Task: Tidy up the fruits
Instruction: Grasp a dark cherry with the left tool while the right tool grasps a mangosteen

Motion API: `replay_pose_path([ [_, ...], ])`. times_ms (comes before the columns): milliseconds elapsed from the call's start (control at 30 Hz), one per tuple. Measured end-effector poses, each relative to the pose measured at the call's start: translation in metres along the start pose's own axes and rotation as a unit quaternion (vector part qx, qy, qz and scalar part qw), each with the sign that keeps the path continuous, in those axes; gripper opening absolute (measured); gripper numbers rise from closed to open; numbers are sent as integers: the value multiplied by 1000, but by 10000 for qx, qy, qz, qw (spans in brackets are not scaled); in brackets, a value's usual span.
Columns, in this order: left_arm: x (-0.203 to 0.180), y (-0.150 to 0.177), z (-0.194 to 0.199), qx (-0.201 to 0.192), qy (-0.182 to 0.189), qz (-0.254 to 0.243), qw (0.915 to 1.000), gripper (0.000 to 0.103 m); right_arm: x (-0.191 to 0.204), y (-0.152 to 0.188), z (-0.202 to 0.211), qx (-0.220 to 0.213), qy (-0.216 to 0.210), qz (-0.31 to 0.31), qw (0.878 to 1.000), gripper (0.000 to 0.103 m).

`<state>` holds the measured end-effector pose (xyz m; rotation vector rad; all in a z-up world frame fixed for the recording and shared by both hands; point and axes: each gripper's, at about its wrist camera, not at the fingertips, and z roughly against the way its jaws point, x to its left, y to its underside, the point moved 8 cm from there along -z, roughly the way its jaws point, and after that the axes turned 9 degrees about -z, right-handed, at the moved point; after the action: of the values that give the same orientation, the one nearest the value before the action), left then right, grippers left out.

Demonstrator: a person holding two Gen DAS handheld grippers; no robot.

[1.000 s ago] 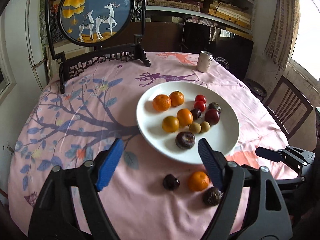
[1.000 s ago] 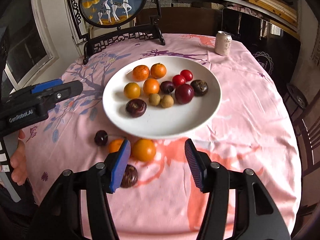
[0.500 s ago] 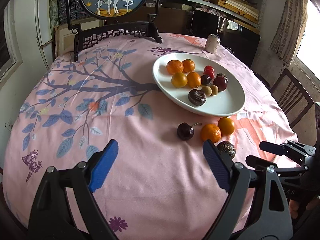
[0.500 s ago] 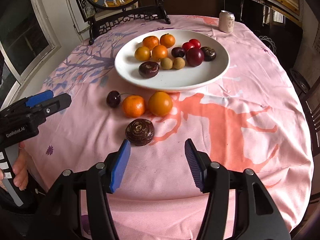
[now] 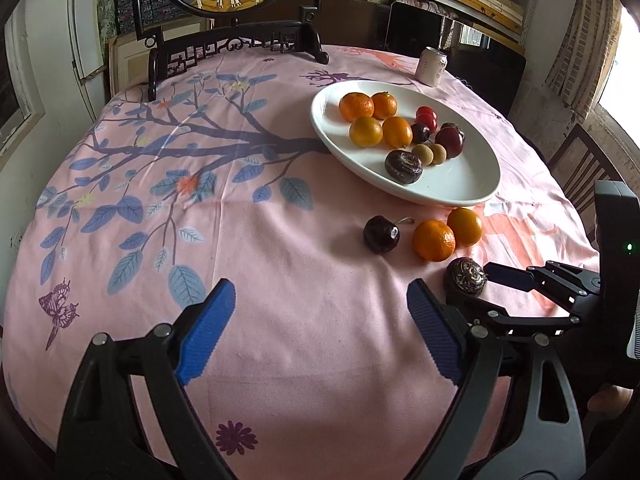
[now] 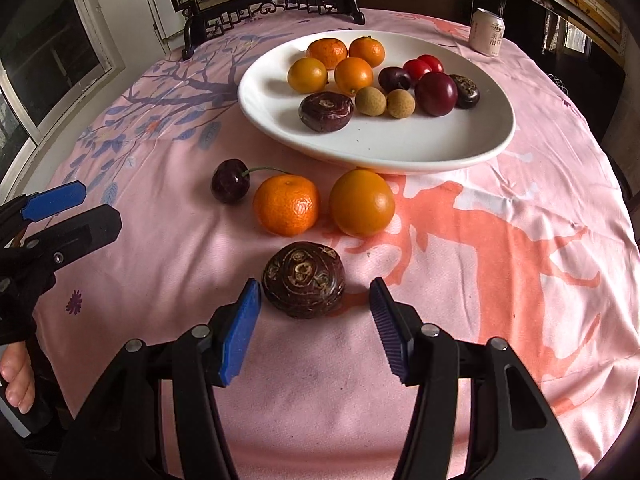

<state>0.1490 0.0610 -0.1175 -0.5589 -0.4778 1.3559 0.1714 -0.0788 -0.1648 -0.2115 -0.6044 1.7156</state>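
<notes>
- While four fruits lie loose on the pink tablecloth (image 6: 500,240) by the near edge of the table, the white plate (image 6: 472,148) farther in carries the sorted ones, oranges at its far-left rim and dark fruits to the right.
- Right gripper (image 6: 314,320): spread wide, empty, its blue pads either side of the brown water chestnut (image 6: 303,279) without touching it; judged an approach to pick it for the plate.
- Left gripper (image 5: 318,338): likewise spread and empty, hovering over bare cloth near the table's left-front edge, apparently kept clear of the working side.
- Loose items beyond the chestnut: mandarin (image 6: 286,205) and smooth orange (image 6: 362,202), just beside each other under the plate's near rim; dark cherry (image 6: 230,181) to their left.
- Obscured: the plate rim hides the orange's far side; the chestnut's underside and seating cannot be judged; the framed screen is cut off at the top.
</notes>
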Motion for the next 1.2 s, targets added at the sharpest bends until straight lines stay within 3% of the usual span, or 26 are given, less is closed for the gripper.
replay_pose_path([
  [233, -3, 0, -7, 95, 18, -14, 10000, 89, 5, 0, -4, -192, 301, 326, 9988, 56],
  [333, -4, 0, -9, 126, 13, -25, 9999, 89, 10, 1, -2, -256, 201, 410, 9986, 42],
  [767, -11, -4, -33, 367, -79, -188, 9991, 89, -12, -4, 22, -425, 76, 8, 9991, 41],
  [1067, -28, -18, -71, 578, -347, -643, 9957, 89, -26, 1, 25, -364, -58, -253, 9990, 41],
  [1200, -34, -27, -84, 497, -289, -733, 9957, 81, -33, 4, 29, -372, -88, -340, 9987, 41],
])
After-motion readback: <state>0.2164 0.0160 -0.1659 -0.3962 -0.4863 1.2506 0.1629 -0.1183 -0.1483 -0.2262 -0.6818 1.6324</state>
